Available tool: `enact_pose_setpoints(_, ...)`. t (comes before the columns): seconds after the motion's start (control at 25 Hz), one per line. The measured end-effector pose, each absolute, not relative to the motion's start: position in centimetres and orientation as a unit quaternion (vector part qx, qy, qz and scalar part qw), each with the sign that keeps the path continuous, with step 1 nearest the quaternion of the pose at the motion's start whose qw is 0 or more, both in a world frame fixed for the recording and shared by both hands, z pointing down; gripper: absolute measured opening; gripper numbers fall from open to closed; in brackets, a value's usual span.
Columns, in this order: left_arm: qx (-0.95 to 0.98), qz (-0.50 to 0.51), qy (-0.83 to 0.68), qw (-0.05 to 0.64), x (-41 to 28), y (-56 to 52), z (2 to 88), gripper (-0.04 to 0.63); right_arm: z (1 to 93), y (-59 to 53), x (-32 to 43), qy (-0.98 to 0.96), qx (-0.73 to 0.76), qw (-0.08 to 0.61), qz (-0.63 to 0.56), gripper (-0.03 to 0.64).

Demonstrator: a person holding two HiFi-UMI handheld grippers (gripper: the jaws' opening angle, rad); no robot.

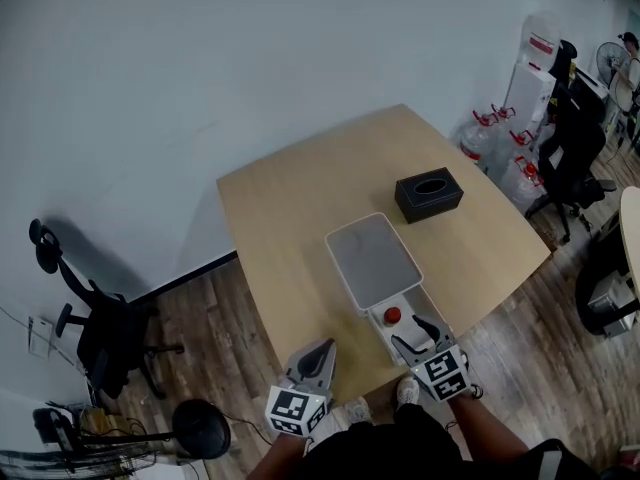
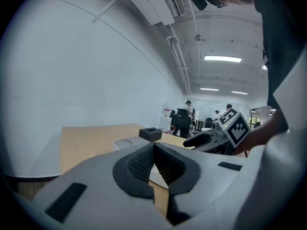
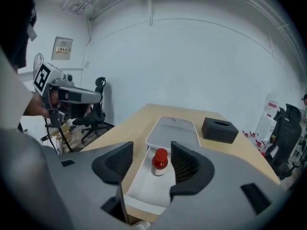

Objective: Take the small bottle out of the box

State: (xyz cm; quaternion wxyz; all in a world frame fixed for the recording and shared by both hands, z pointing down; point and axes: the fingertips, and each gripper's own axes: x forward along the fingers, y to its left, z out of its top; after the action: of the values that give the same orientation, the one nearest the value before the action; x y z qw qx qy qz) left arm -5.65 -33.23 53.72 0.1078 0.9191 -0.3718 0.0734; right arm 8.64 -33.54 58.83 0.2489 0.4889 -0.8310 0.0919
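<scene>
Your right gripper [image 3: 151,153] holds its jaws apart, framing the bottle [image 3: 159,161] without touching it. The red-capped bottle stands upright in the uncovered near end of the box [image 3: 144,188], at the table [image 1: 290,218] edge. Your left gripper [image 2: 153,151], jaws together and empty, hangs left of the box.

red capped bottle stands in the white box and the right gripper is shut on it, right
No: the right gripper is open, jaws apart and clear of the bottle, per the right gripper view. The bottle does stand in the white box.
</scene>
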Motion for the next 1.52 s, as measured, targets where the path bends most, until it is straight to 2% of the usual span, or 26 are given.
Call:
enact_pose_setpoints(0.08,0.915,0.073,-0.381,0.110,-5.7,-33.6,53.6,0.012,60.4,-34.1,8.9,-0.832,0.475,0.267,0.103,0.305)
enact_pose_setpoints(0.12,0.913,0.073,-0.385,0.109,-5.8,-33.8,53.6,0.012,61.3,-34.4,9.0,-0.833,0.467,0.277,0.108,0.314)
enact_pose_setpoints(0.56,0.882,0.078,-0.447,0.128,-6.2,-34.3,54.3,0.012,69.4,-37.5,9.9,-0.835,0.366,0.395,0.113,0.316)
enact_pose_setpoints(0.96,0.856,0.093,-0.495,0.119,-7.0,-33.5,54.3,0.012,72.4,-38.7,8.9,-0.843,0.316,0.419,0.120,0.308)
enact_pose_setpoints(1.16,0.848,0.094,-0.507,0.121,-7.2,-33.2,54.7,0.012,72.6,-39.3,8.6,-0.845,0.313,0.417,0.122,0.235)
enact_pose_setpoints(1.52,0.846,0.100,-0.512,0.110,-7.0,-33.1,54.4,0.012,71.7,-39.1,9.0,-0.850,0.323,0.398,0.120,0.229)
